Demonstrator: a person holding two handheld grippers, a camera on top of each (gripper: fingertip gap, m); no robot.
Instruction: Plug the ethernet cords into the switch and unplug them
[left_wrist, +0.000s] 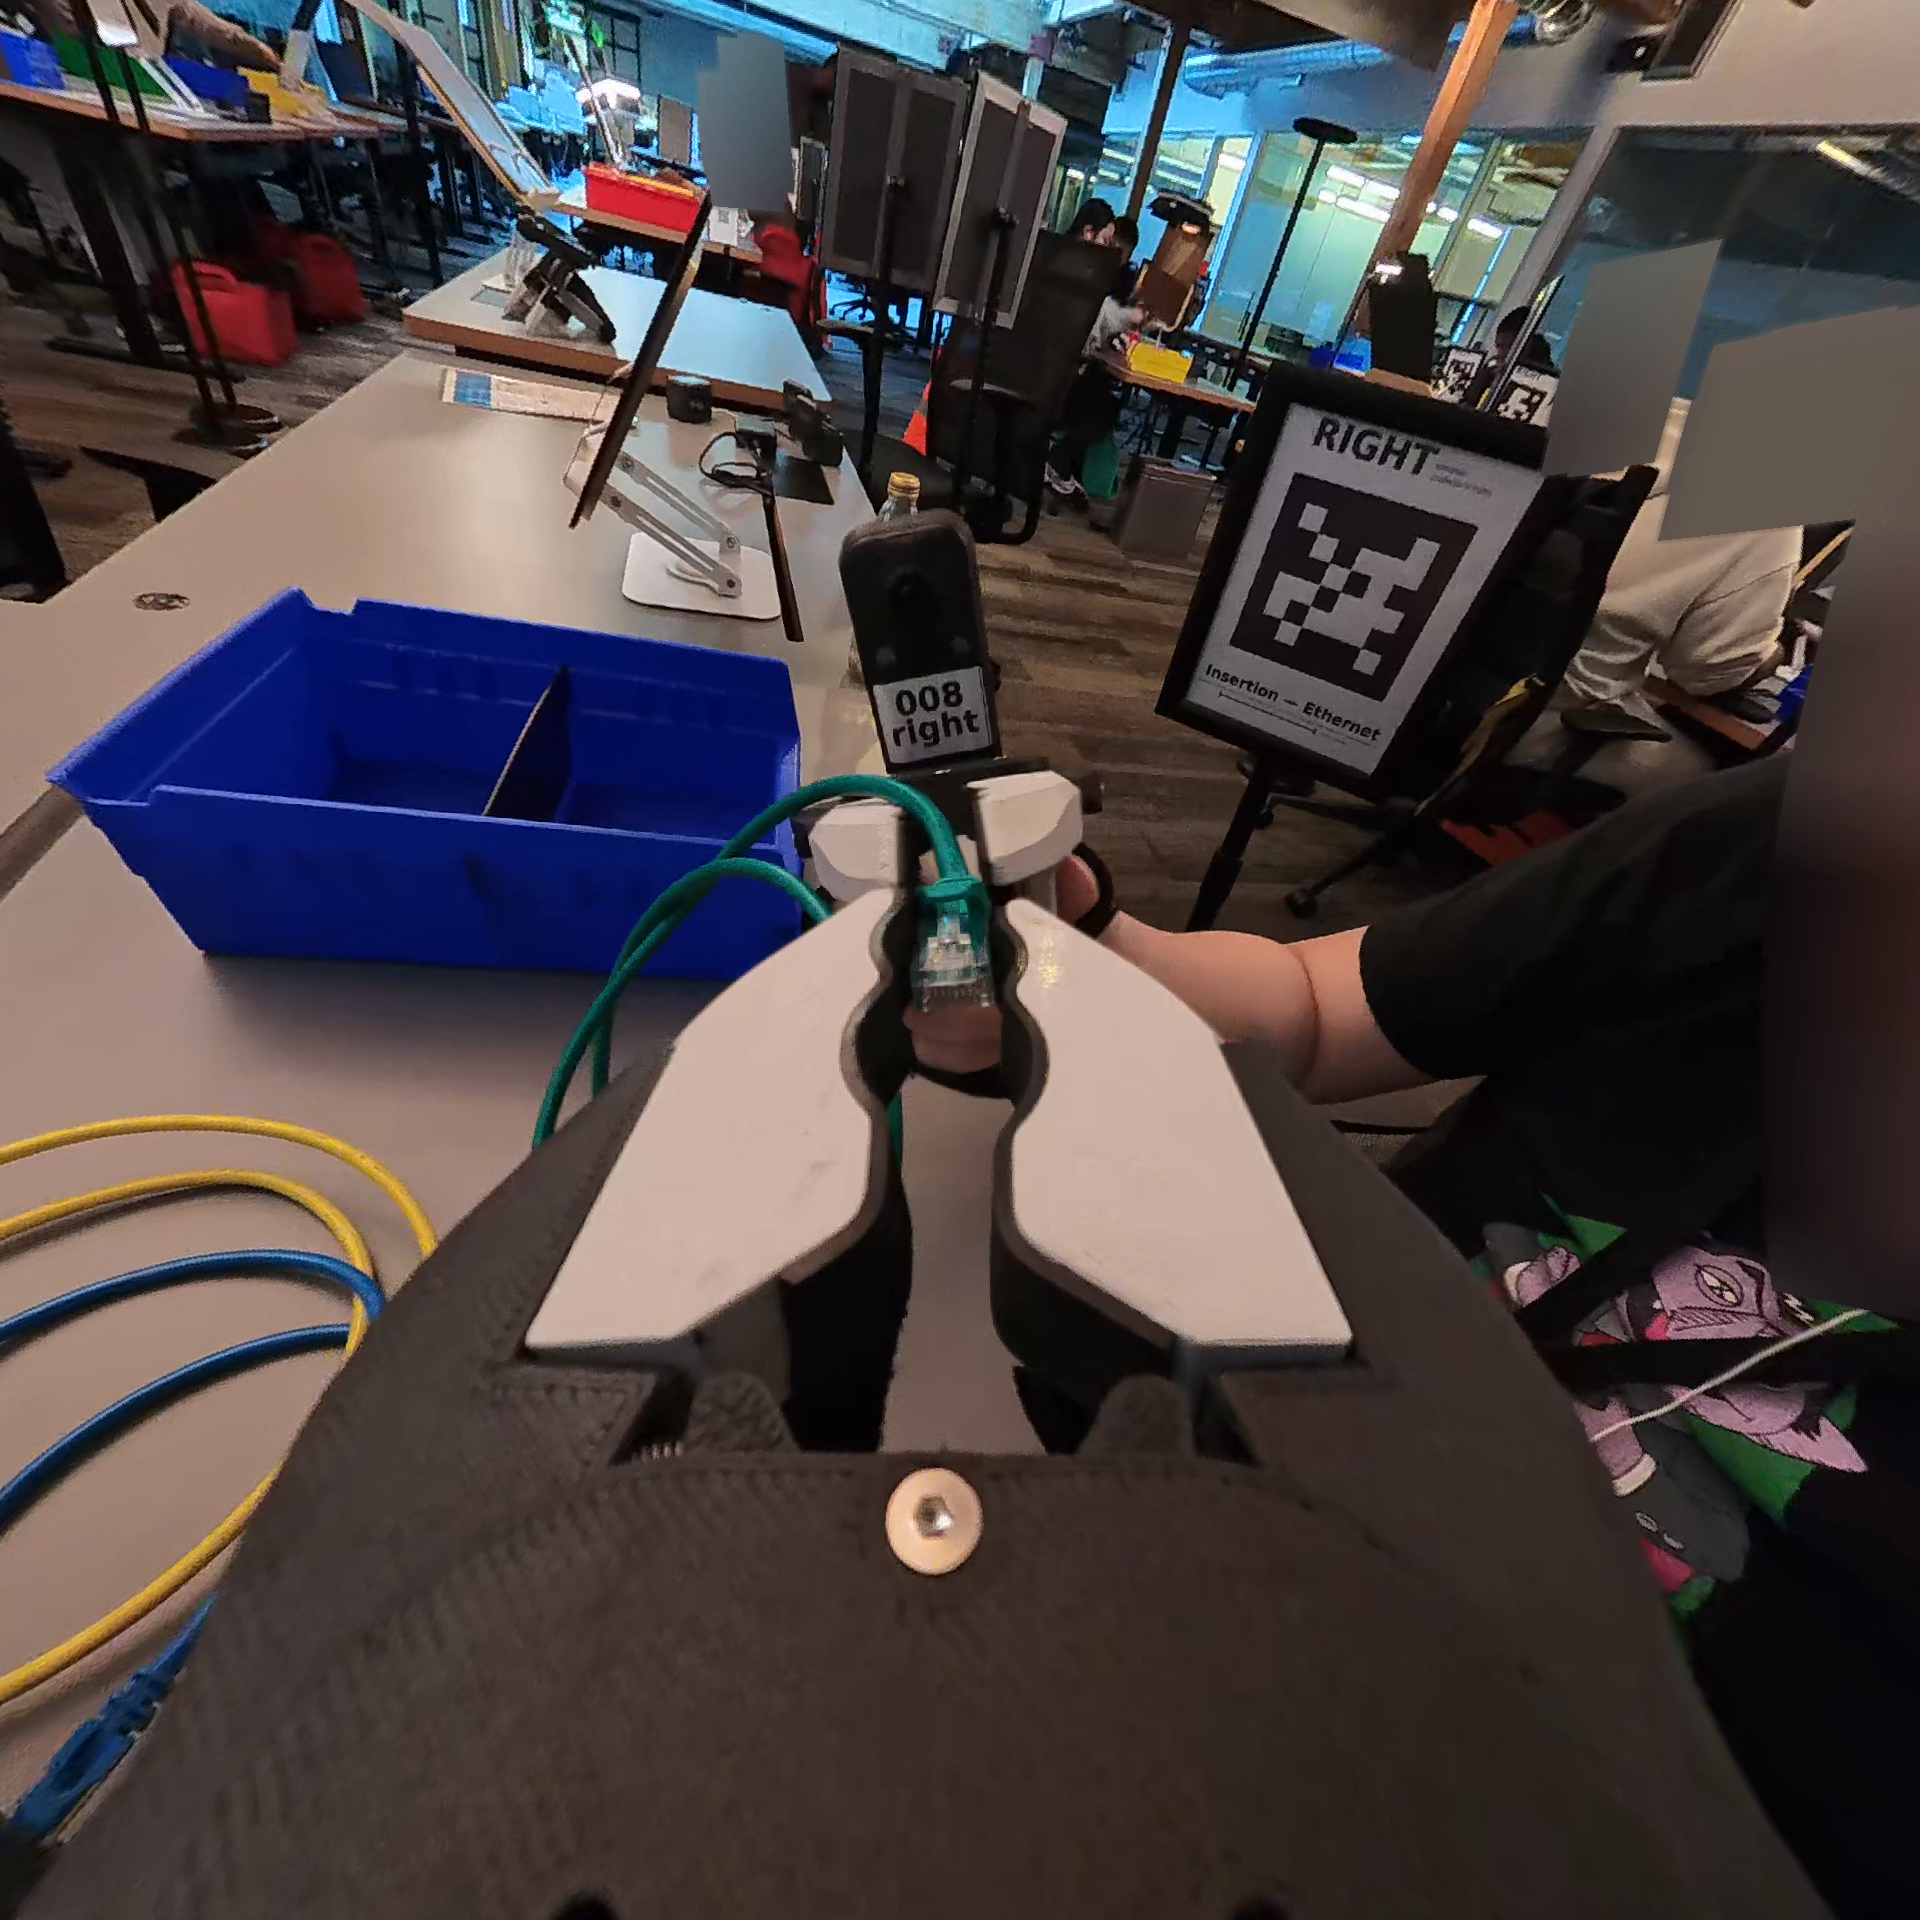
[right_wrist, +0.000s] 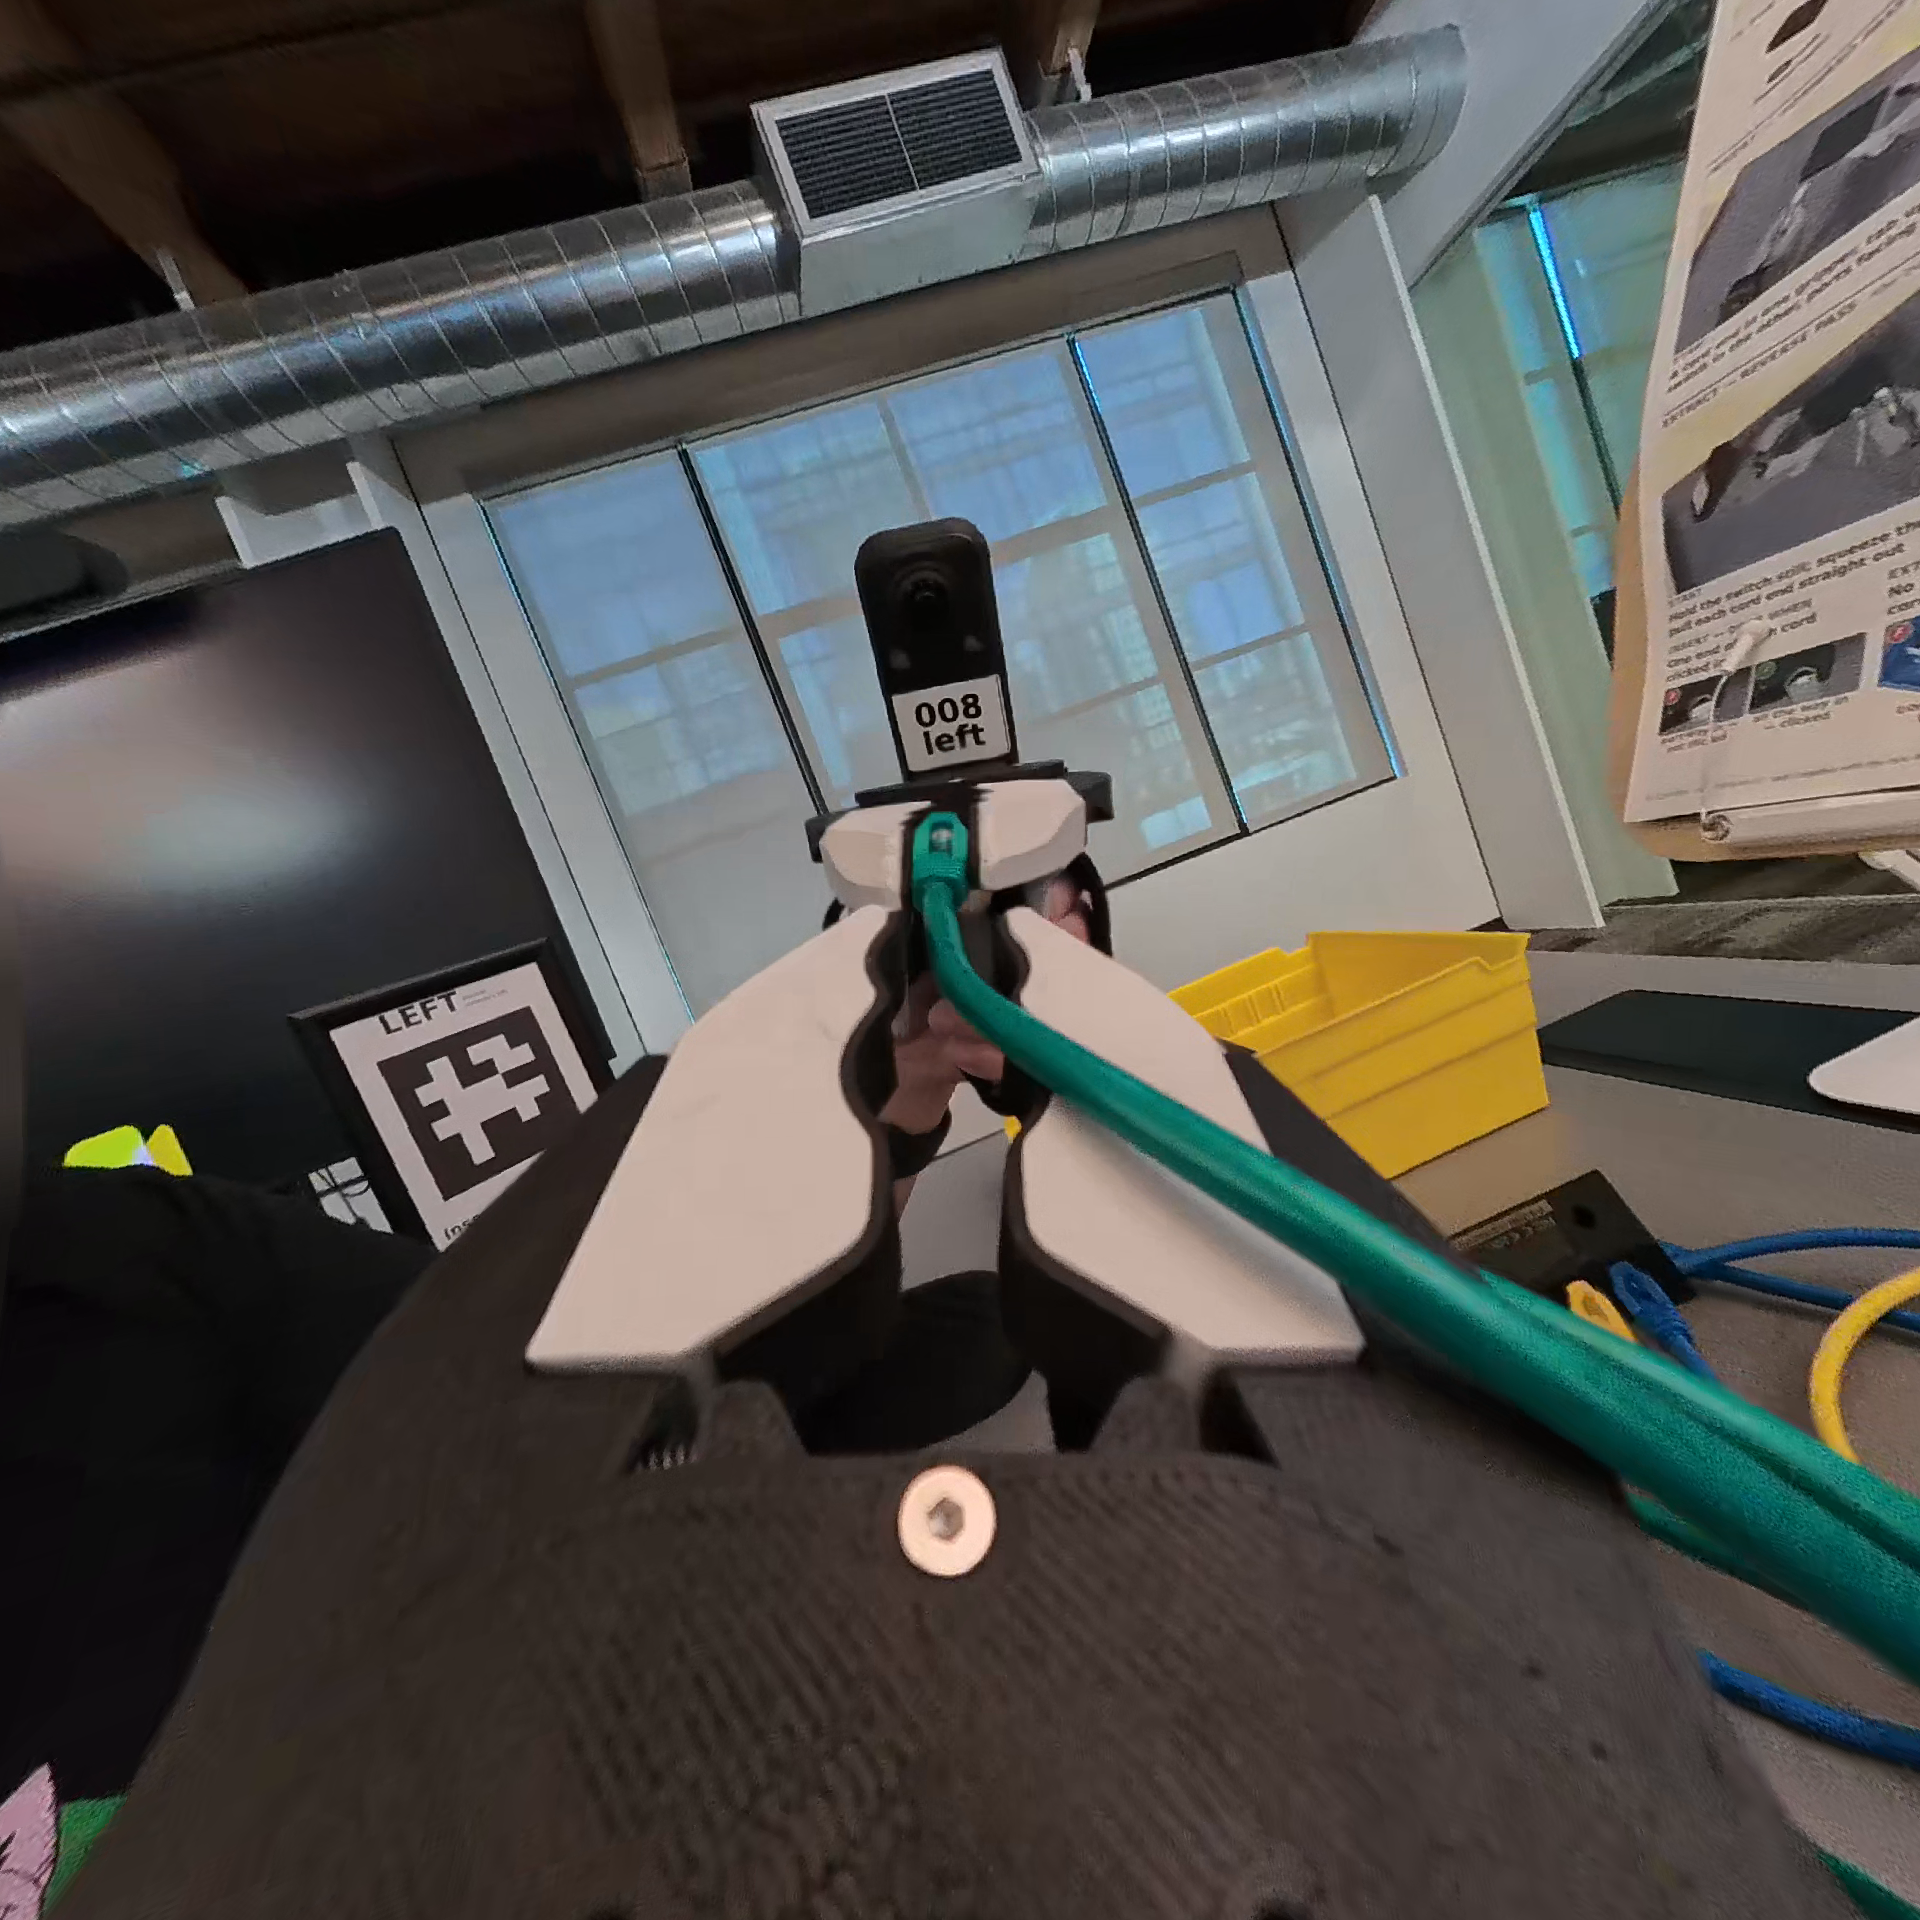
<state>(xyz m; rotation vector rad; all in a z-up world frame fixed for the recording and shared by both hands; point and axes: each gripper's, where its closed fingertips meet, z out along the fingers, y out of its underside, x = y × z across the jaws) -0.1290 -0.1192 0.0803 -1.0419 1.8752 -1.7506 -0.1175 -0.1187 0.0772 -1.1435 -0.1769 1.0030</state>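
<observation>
**Passing the green plug between grippers, well away from the switch**

Holding the green ethernet plug (left_wrist: 951, 961) in mid-air, the left gripper (left_wrist: 956, 920) has its fingers pinched on the plug's boot, and the clear tip points back toward that gripper's own camera. The right gripper (left_wrist: 940, 842) faces it nose to nose, and the green cord (right_wrist: 1247, 1184) runs between its fingers and away over the table (left_wrist: 312, 1039). I judge this to be a regrasp or handover.

To do it well, one gripper should keep a firm pinch until the other has closed squarely on the boot behind the clear tip. The latch tab should stay free and the tip should end up facing outward, since a plug pointing back at its holder cannot be driven into a port. The cord needs slack so it does not twist the plug.

Whether the right gripper's fingers actually clamp the cord or only bracket it is unclear, because the gap looks slightly wider than the cord. The black switch (right_wrist: 1538, 1231) lies low on the table, well apart from both grippers, and its ports are not visible. The yellow plug (right_wrist: 1595, 1309) and blue plug (right_wrist: 1647, 1294) sit at its edge, but I cannot tell if they are seated. The plug's latch side is also unreadable.
</observation>
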